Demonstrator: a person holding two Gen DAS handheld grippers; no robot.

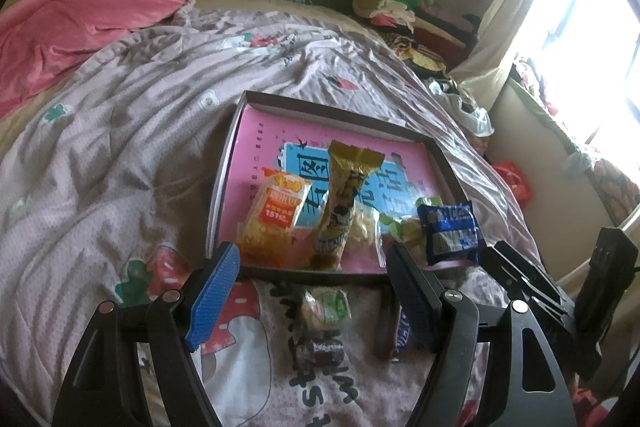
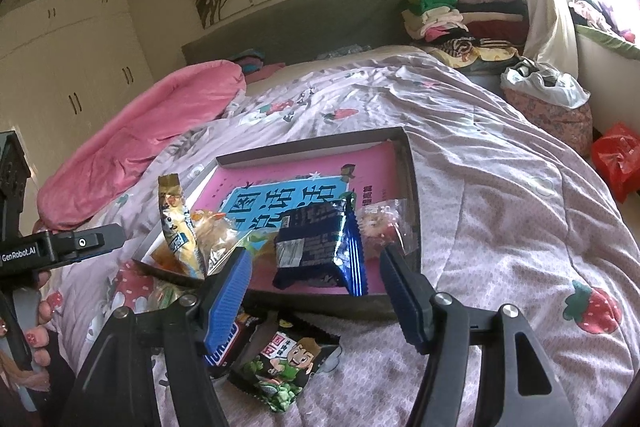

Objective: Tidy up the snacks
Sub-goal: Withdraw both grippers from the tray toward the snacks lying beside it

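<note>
Bed with a quilt (image 1: 120, 115) carries the tray (image 1: 256, 98), half filled. My left claw (image 1: 312, 267) and right claw (image 2: 316, 267) are both open, gripping nothing. Next I should pick the green packet (image 2: 280, 363) just below my right claw.

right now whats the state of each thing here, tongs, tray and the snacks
left tongs: open, empty
right tongs: open, empty
tray: on the bed, open top, part filled
orange packet: lying in the tray
gold packet: lying in the tray
blue packet: in the tray, sealed
cartoon packet: on the quilt, outside the tray
green-label snack: on the quilt, outside the tray
</note>
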